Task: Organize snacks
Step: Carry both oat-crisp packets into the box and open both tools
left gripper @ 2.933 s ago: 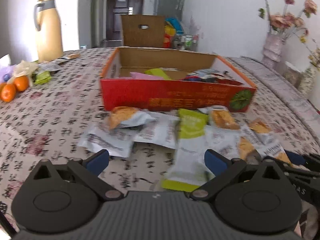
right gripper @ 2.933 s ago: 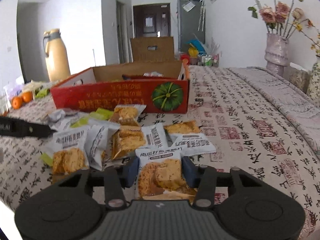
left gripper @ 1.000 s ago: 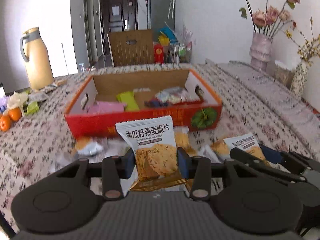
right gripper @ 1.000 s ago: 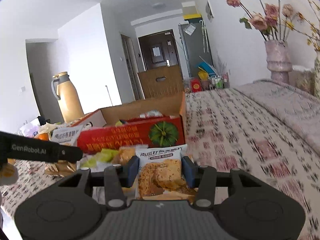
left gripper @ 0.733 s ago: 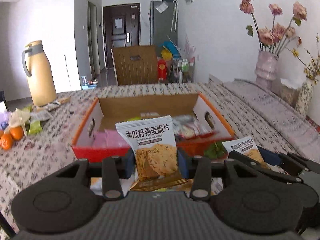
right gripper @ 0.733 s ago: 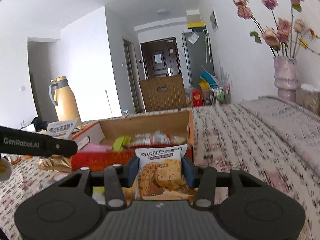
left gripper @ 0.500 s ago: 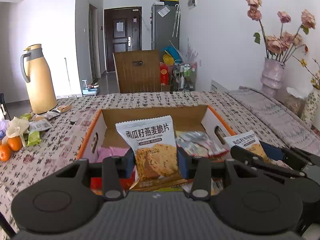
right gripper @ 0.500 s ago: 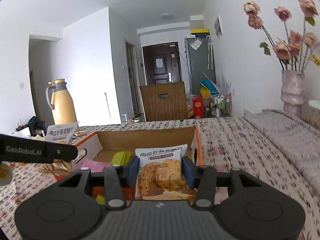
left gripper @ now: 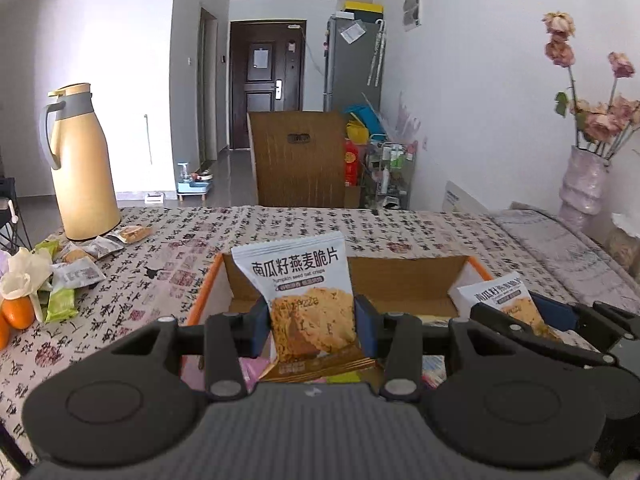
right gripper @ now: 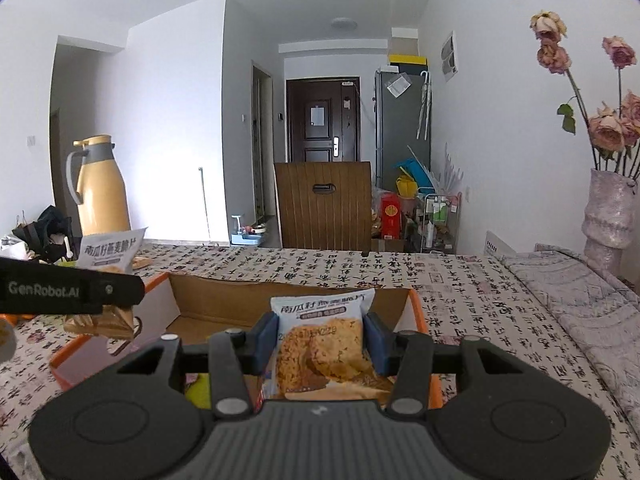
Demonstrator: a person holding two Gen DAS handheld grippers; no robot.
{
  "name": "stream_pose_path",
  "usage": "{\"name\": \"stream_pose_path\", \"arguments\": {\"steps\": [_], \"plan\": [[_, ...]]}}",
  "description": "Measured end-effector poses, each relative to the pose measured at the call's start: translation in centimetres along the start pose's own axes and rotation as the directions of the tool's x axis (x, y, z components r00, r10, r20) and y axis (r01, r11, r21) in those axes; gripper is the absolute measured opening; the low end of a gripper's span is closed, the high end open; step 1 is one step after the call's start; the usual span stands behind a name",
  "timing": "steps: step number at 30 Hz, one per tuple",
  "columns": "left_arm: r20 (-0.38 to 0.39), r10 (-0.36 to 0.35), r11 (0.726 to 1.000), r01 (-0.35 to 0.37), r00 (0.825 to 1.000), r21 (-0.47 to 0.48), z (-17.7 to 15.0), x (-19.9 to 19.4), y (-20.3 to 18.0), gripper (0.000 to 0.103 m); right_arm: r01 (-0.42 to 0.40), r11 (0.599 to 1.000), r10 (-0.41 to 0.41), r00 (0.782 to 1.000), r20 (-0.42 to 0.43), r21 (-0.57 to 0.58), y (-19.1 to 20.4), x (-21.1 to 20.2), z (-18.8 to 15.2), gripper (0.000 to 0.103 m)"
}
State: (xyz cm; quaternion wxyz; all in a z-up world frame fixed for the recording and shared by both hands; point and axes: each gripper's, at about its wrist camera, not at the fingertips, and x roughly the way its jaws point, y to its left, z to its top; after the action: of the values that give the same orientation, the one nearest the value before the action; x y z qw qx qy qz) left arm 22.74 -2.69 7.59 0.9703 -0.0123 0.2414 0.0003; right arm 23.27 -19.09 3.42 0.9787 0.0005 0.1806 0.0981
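Your fingers (left gripper: 262,322) on the left gripper (left gripper: 313,322) are clamped on a packet (left gripper: 302,292), pinching its lower half from both sides so the printed top stands upright and free above them. The right gripper (right gripper: 319,340) grips a second packet (right gripper: 322,340) the same way, its blue pads pressing the sides of the bag. Holding each bag low and by the edges keeps the crisps inside from being crushed flat across the face, and it leaves the bottom seam hanging toward you, ready to fall clear when you let go.

Both packets hang over the box (left gripper: 404,280), which sits on the table (left gripper: 160,264) with its orange rim and brown inner walls open to you. The left one is over the box's left part, the right one nearer its right wall; from the left view you can see the right packet just beside the right rim. That spacing looks deliberate: two bags side by side, neither gripper crossing the other.

Other snacks already lie in the box bottom, pink and green wrappers showing under the left gripper. More loose wrappers (left gripper: 80,272) rest well apart by the flask (left gripper: 82,164), next to the oranges (left gripper: 16,314).

I judge you are at the drop: both packets are over the opening, so releasing should land them inside.
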Motion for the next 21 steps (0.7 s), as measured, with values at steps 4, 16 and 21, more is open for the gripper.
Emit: {"name": "stream_pose_path", "arguments": {"steps": [4,16,21], "plan": [[0.002,0.02,1.0,-0.02,1.0,-0.014,-0.1,2.0,0.8,0.044,0.001,1.0,-0.001,1.0,-0.012,0.006,0.1,1.6,-0.3,0.046],[-0.078,-0.014,0.998,0.009,0.997,-0.067,-2.2,5.6,2.8,0.045,-0.004,0.999,0.007,0.998,-0.062,0.04,-0.5,3.6,-1.6,0.047],[-0.048,0.008,0.996,-0.013,0.999,-0.088,-2.2,5.3,3.1,0.079,-0.005,0.997,0.008,0.999,-0.044,0.071,-1.1,3.1,-1.5,0.067]]}}
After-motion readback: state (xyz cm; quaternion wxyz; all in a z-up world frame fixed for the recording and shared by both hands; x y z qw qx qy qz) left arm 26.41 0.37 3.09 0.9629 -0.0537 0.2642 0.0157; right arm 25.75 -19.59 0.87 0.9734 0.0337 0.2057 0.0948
